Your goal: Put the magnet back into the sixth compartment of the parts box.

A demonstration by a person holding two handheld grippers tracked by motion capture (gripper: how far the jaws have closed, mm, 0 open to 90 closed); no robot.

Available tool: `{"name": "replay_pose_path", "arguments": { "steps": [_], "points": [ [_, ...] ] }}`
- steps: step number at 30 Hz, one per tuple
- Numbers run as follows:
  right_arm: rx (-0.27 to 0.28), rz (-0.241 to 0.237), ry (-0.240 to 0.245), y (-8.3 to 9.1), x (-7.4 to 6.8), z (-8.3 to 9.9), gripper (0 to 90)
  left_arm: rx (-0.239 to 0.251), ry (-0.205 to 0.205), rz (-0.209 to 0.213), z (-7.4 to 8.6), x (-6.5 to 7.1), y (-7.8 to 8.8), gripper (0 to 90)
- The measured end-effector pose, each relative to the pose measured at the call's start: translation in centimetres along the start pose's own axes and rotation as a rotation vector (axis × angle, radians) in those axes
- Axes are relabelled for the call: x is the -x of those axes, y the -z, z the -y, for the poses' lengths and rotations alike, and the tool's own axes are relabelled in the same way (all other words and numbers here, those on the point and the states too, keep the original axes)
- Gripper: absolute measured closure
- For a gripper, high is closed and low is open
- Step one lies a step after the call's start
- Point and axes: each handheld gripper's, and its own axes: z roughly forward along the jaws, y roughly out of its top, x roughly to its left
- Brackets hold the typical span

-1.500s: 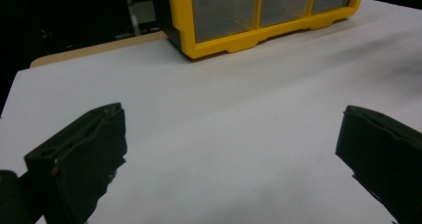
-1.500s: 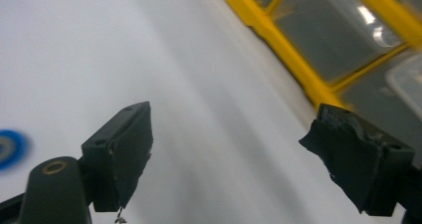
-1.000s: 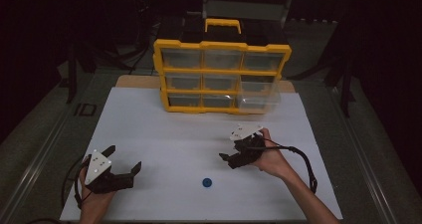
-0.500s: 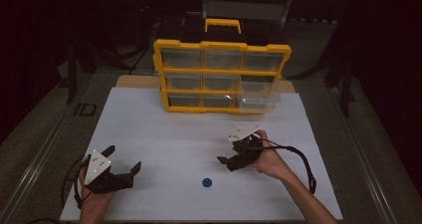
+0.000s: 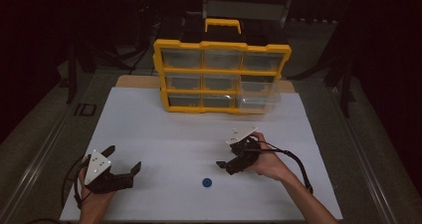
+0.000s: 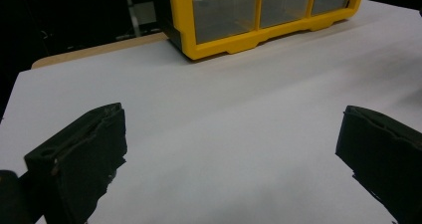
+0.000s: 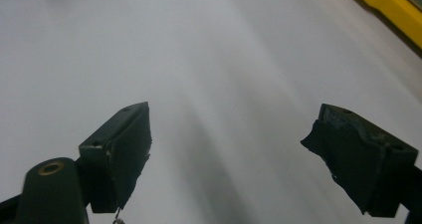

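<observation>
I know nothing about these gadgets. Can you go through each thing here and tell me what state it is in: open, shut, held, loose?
Left gripper: jaws open, empty, over the sheet.
Right gripper: jaws open, empty, near the blue piece.
Small round blue piece: loose on the sheet, untouched.
Yellow organiser case with clear drawers: upright at the back; bottom right drawer pulled out, others in.
White sheet: flat on the table.

A white worktop (image 5: 149,129) carries a yellow drawer organizer (image 5: 222,76) standing upright at its far edge, one lower right clear drawer pulled out. Well in front of the organizer, near the worktop's near edge, lies a small blue disc (image 5: 207,182).
</observation>
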Motion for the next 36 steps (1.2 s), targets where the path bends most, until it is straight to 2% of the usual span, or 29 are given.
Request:
{"name": "replay_pose_path", "arguments": {
  "steps": [15, 21, 36],
  "points": [
    [-0.013, -0.050, 0.001, -0.16, -0.36, -0.37, 14.2, 0.002, 0.001, -0.001, 0.00, 0.00, 0.02, 0.1],
    [-0.033, -0.088, -0.011, -0.39, -0.26, -0.48, 13.6, 0.002, 0.001, -0.001, 0.00, 0.00, 0.01, 0.0],
    [-0.058, -0.102, 0.012, -0.78, -0.67, -0.61, 11.9, 0.000, -0.001, 0.000, 0.00, 0.01, 0.00, 0.1]
  ]
}}
